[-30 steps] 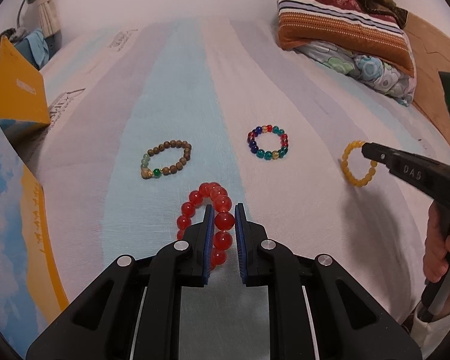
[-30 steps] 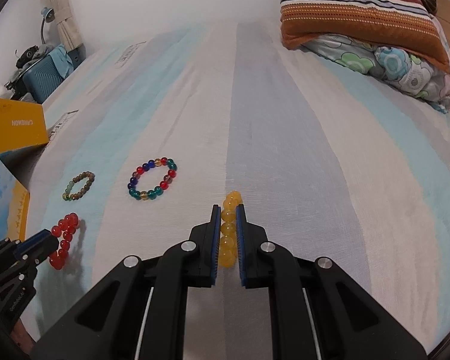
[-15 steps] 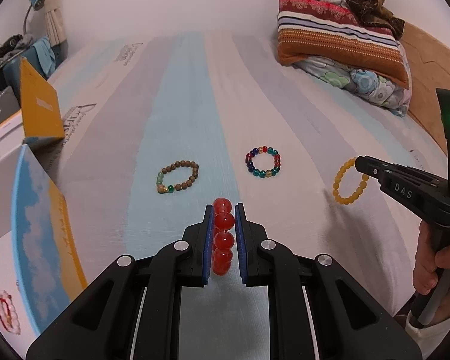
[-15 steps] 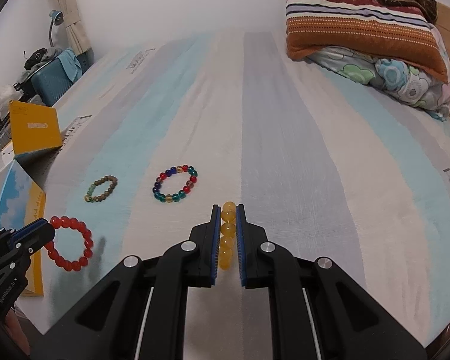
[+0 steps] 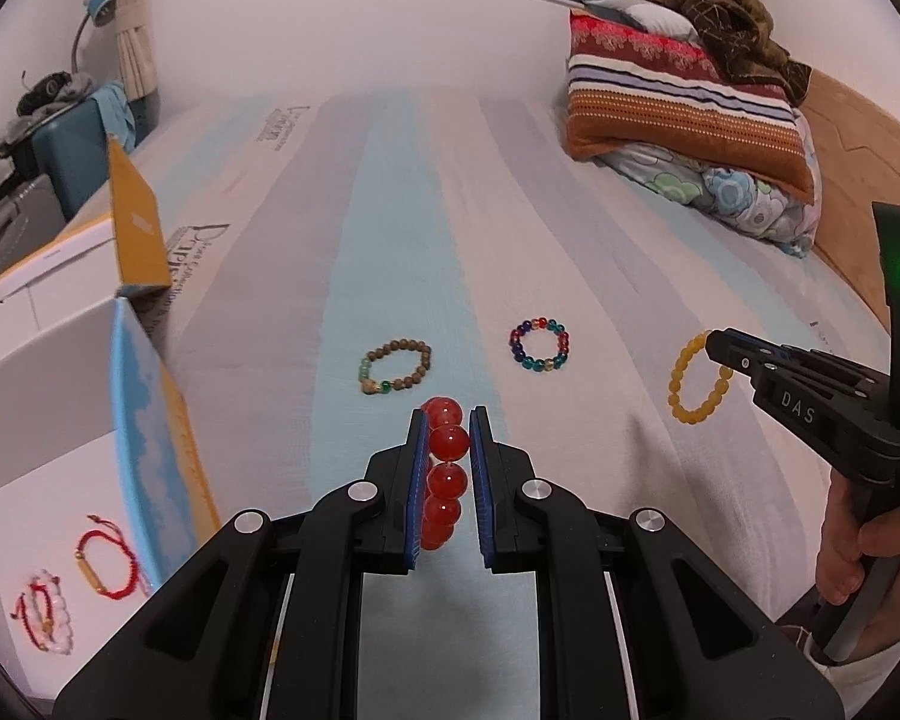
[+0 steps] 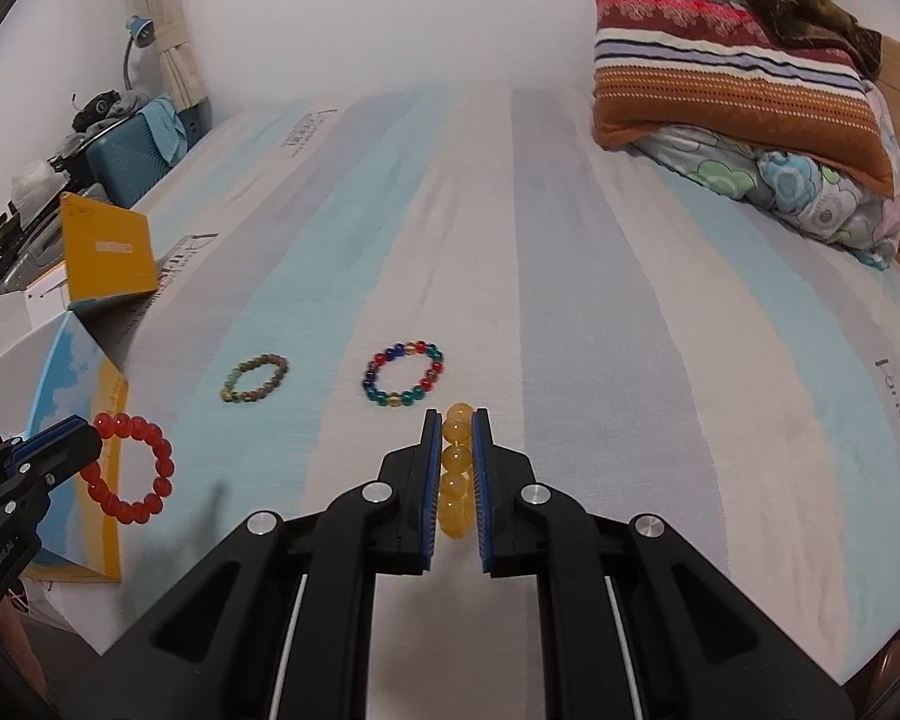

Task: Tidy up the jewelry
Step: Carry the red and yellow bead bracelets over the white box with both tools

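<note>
Red bracelet (image 5: 445, 468) pinched between the pads of the left tool (image 5: 445, 438), beads stacked in a line along the fingers, loop hanging edge-on and clear of the bed (image 5: 390, 192). Yellow bracelet (image 6: 455, 468) clamped likewise in the right tool (image 6: 455, 438), also lifted, long axis running forward along the fingers. Likely light, hard, smooth and round, so prone to rolling out of a loose pinch; strung on cord, so floppy as a loop. Best gripped across one bead. Further out, flat on the striped bed, brown bead bracelet (image 5: 395, 367) and multicoloured bracelet (image 5: 539, 344). Off left, open box (image 5: 42, 516) with red cord pieces inside.
</note>
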A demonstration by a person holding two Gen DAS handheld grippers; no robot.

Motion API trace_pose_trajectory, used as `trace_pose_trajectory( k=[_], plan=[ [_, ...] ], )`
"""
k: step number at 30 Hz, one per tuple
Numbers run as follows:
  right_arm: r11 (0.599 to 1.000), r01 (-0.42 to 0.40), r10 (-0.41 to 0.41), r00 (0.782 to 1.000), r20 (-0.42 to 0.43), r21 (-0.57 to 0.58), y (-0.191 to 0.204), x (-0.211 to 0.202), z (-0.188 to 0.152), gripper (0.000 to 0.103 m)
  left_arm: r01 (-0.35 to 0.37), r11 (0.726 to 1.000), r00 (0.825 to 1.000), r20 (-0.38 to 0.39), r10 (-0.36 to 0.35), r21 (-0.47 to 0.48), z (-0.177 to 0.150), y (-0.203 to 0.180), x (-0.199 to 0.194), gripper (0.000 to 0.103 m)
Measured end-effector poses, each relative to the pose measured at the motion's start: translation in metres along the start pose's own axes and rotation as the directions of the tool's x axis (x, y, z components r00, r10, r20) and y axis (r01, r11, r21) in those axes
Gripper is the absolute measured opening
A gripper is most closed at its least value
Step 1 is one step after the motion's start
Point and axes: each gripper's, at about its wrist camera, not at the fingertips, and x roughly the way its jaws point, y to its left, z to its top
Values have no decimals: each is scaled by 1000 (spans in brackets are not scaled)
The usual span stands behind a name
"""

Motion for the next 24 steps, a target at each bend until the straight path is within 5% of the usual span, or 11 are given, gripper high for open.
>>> trace_pose_trajectory(
  k=[24],
  plan=[
    [989,-72,82,994,69,-131,123,-55,11,9,-78,994,991,106,85,-70,2,81,-99,13]
  ],
)
